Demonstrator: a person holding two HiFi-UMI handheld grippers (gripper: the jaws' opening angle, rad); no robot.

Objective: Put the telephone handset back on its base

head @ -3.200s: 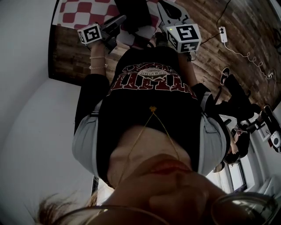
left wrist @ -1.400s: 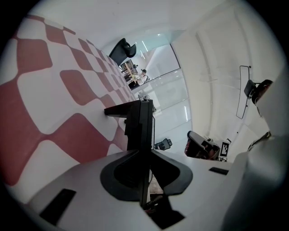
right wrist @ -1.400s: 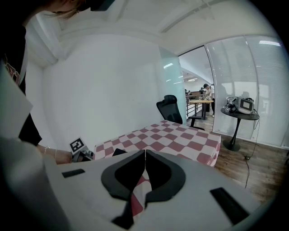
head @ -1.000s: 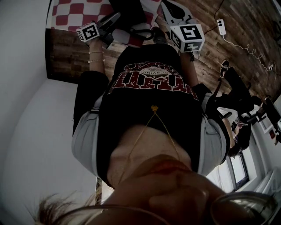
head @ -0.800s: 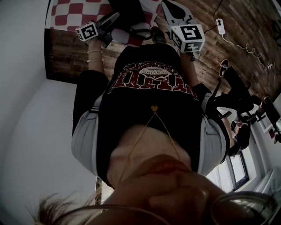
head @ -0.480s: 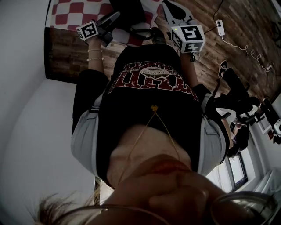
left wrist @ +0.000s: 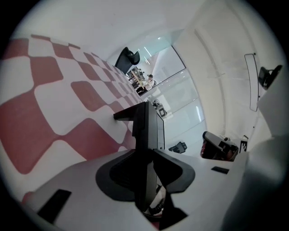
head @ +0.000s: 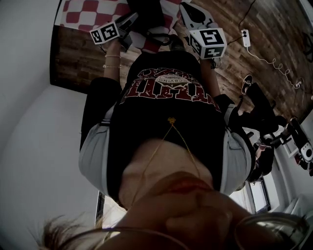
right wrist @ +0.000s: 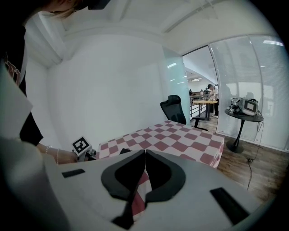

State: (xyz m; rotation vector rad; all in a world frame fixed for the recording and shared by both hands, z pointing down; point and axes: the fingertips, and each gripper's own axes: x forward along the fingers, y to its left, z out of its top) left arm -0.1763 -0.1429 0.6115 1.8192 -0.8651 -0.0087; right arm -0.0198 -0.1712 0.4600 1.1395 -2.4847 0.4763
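In the left gripper view a black handset [left wrist: 151,128] stands edge on between the jaws of my left gripper [left wrist: 145,153], over the red and white checked cloth [left wrist: 54,113]. Those jaws have just been opening, and the handset is still between them. A bit of coiled cord [left wrist: 156,205] shows below the jaws. I cannot tell the base apart from the handset. My right gripper [right wrist: 144,152] is shut with nothing in it, held off the near edge of the checked table [right wrist: 180,135]. The head view shows both grippers at the top, left [head: 128,24] and right [head: 191,10].
A black office chair [right wrist: 174,108] stands behind the table. A small round side table [right wrist: 244,118] with a device on it is at the right, on the wooden floor [right wrist: 266,162]. A white power strip [head: 246,37] with its cable lies on the floor.
In the head view the left gripper's marker cube has tilted and shifted slightly right. The right gripper has hardly moved.
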